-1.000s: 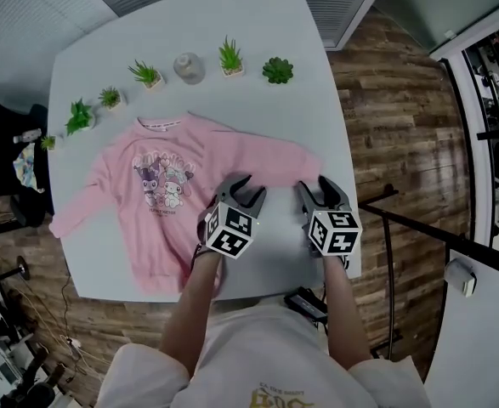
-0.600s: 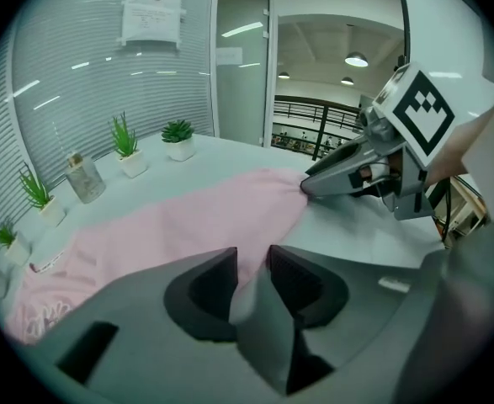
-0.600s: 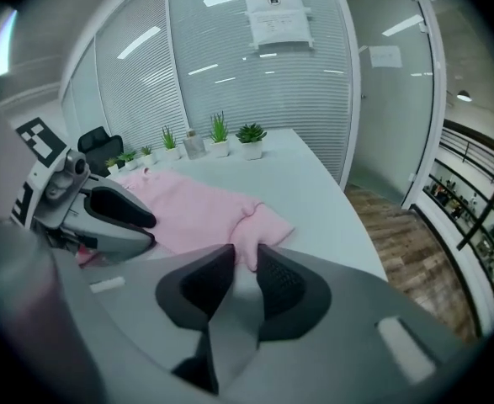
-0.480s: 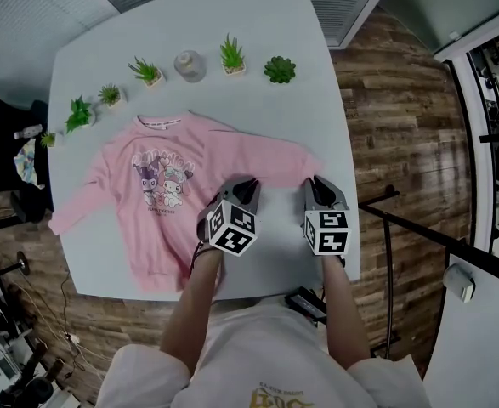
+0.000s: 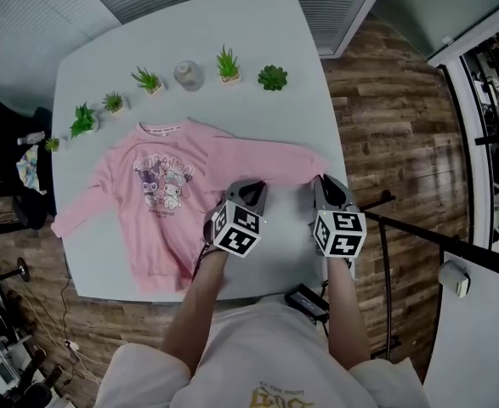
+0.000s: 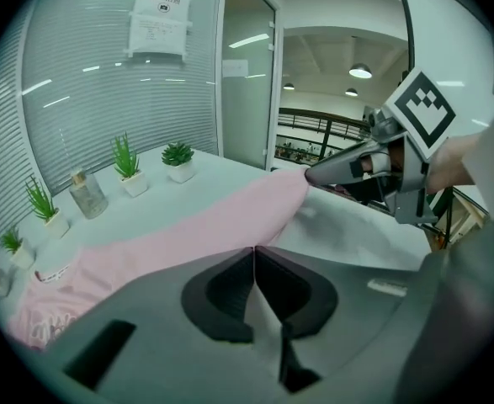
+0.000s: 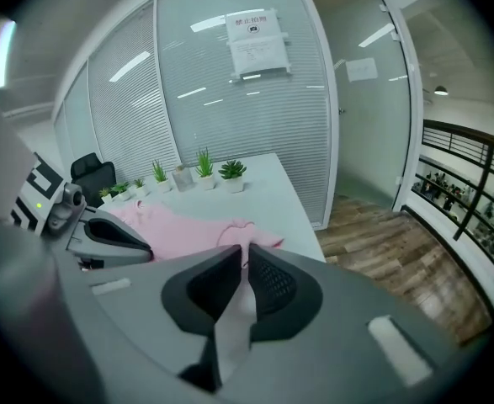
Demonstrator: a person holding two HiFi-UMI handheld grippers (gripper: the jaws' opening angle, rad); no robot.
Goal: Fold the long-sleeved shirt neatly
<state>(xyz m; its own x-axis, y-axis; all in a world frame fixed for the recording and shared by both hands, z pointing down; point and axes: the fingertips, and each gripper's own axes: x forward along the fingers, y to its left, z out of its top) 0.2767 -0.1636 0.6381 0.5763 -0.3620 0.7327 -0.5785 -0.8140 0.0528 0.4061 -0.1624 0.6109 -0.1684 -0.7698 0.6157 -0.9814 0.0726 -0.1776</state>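
- Well, in the head view both my forearms reach forward over the table's point(image 5: 275, 32) near edge, side by side and tilted down. My left hand-held gripper point(image 5: 251, 192) is at the sleeve point(image 5: 275, 153) of the pink long-sleeved shirt point(image 5: 168, 202), which lies print-up on the table. My right hand-held gripper point(image 5: 324, 185) is at the cuff.
- Left gripper view: my jaws have just been closing and now meet, pinching the sleeve's edge. The sleeve stretches away to the right hand-held gripper's tip.
- Right gripper view: these jaws have just been closing too, clamped on the cuff.
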